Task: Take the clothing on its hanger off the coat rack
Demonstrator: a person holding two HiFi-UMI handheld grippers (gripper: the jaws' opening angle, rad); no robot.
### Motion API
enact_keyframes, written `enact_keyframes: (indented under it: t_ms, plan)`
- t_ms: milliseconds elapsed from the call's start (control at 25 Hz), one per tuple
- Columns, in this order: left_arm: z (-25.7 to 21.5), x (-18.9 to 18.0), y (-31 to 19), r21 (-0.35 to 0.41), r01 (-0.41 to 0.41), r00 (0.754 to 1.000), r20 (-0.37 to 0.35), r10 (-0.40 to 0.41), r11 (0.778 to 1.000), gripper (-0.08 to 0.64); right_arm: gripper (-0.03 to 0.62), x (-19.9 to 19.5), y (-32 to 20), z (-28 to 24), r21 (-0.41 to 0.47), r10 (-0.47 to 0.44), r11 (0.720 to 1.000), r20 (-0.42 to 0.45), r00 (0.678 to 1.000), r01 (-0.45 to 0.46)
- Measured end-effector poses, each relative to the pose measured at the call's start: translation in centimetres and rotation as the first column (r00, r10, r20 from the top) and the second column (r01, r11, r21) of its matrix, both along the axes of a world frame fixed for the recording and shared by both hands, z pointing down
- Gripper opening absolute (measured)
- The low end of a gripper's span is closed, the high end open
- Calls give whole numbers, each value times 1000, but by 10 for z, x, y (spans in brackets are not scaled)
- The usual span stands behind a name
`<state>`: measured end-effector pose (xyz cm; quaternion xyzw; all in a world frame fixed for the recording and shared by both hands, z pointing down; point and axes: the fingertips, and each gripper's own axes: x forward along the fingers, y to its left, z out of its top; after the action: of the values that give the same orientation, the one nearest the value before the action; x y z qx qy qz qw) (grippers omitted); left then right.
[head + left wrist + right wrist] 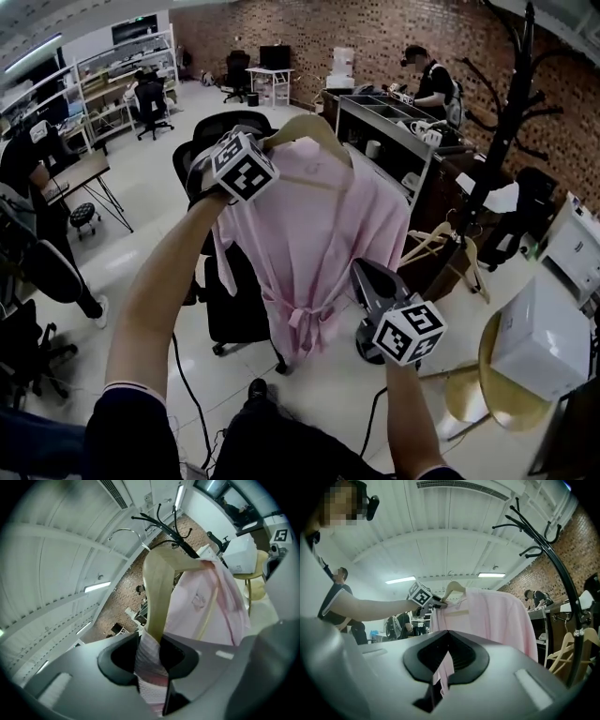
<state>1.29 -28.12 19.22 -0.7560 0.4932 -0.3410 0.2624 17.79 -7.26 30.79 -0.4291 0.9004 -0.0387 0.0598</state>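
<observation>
The left tongs [270, 146] are clamped part-way closed on one end of the wooden hanger [314, 127]. In the left gripper view the pale arm of the hanger [157, 597] runs straight down between the jaws of the left tongs [152, 656], with a fold of the pink robe [211, 602] caught in with it. The left arm reaches forward and up, forearm bare, with the marker cube on top and the tongs pointing slightly downward at the hanger.

The right tongs [361, 274] sit lower, at the robe's right edge below the belt knot. In the right gripper view the jaws of the right tongs [440, 670] are nearly together, pinching a thin strip of the robe [492, 616]. The right forearm comes up from the bottom of the head view, holding its tongs about level, cube facing the camera.

The robe [319, 234] hangs full length from the hanger, in the air between the two tongs and in front of a black chair [234, 300]. It is off the rack [497, 122], which stands well apart at the right, its dark curved arms high above a bench [380, 117]. Spare hangers [427, 246] lean near the rack's foot
</observation>
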Motion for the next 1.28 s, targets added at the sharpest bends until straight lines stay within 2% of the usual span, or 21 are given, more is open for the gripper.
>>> enact_keyframes:
  t_ms: [320,720,920,1280]
  plan:
    - [-4,-85,-56,13,96,995,-8,-96,995,121,2,-54,-51,6,-11,-38,999,-6,999,38]
    - [-4,-182,-158,-6,154,988,-28,-154,988,120,2,-132,-143,11,-29,-50,998,-3,999,50]
    - [6,-202,-206,-19,162,986,-40,-163,987,121,2,-146,-185,21,-54,-33,998,-9,999,33]
    - [74,-220,-256,-95,115,992,-45,-120,989,121,2,-177,-233,49,-121,3,993,-15,1000,-5]
